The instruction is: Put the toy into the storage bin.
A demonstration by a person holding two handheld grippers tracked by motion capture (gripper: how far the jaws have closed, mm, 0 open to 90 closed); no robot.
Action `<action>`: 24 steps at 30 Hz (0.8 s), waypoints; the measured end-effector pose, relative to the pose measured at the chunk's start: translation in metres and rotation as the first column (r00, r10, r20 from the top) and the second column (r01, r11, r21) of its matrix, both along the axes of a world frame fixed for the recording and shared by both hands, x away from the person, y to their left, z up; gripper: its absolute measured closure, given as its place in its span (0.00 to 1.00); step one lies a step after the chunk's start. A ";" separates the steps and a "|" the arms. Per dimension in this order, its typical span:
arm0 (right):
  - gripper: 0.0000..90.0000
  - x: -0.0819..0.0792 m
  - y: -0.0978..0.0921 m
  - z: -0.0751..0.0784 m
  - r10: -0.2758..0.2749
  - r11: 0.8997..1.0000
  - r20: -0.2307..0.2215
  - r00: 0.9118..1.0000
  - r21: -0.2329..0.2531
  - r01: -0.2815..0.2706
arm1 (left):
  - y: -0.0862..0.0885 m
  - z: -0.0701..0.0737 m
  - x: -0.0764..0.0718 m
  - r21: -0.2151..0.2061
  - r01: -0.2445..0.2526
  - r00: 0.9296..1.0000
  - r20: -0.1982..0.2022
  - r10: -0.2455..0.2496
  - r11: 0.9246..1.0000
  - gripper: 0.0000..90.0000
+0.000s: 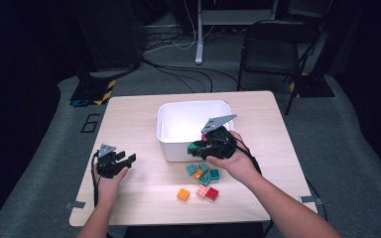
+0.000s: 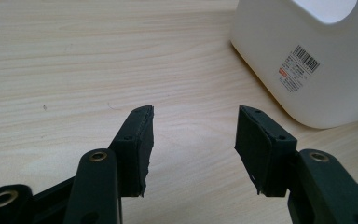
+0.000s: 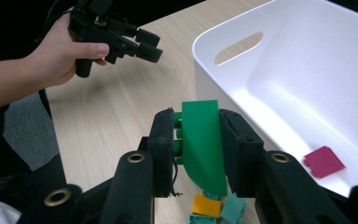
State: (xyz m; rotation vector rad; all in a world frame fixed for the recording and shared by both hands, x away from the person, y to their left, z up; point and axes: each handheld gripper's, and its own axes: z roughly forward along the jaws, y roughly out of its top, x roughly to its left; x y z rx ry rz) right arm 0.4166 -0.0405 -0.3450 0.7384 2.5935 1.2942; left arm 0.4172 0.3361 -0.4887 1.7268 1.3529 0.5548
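Green brick (image 3: 203, 144) sits clamped in our right claw (image 3: 196, 149), jaws pressed on both its sides, held just at the near wall of the white bin (image 3: 279, 60). Inside the bin we see a magenta brick (image 3: 324, 161) on the floor. Below the claw, near the bin, loose bricks (image 1: 202, 179) lie clustered on the table (image 1: 129, 119), teal, orange and red among them. Our left claw (image 2: 193, 140) hangs well to the left, jaws apart and holding nothing, over bare wood.
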 end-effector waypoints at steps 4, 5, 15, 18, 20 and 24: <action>0.74 0.009 -0.004 0.007 -0.021 1.000 0.005 1.000 -0.008 0.021 | 0.000 0.000 0.001 0.002 0.005 1.000 0.001 -0.005 1.000 0.52; 0.74 0.009 -0.004 0.008 -0.028 1.000 -0.001 1.000 -0.006 0.028 | -0.001 0.000 0.001 0.002 0.006 1.000 -0.002 -0.006 1.000 0.52; 0.74 0.031 -0.005 0.014 -0.066 0.998 0.025 0.998 -0.016 0.066 | -0.002 0.000 0.001 0.003 0.010 1.000 -0.002 -0.010 1.000 0.52; 0.74 0.039 -0.006 0.015 -0.082 0.997 0.024 0.996 -0.015 0.082 | -0.002 0.000 0.001 0.001 0.010 1.000 -0.002 -0.010 1.000 0.52; 0.74 0.047 -0.006 0.015 -0.088 0.996 0.026 0.996 -0.019 0.088 | -0.002 0.000 0.002 0.001 0.009 1.000 -0.003 -0.009 1.000 0.52; 0.74 0.062 -0.007 0.013 -0.120 0.992 0.025 0.992 -0.025 0.121 | -0.002 0.000 0.002 0.002 0.011 1.000 -0.004 -0.011 1.000 0.52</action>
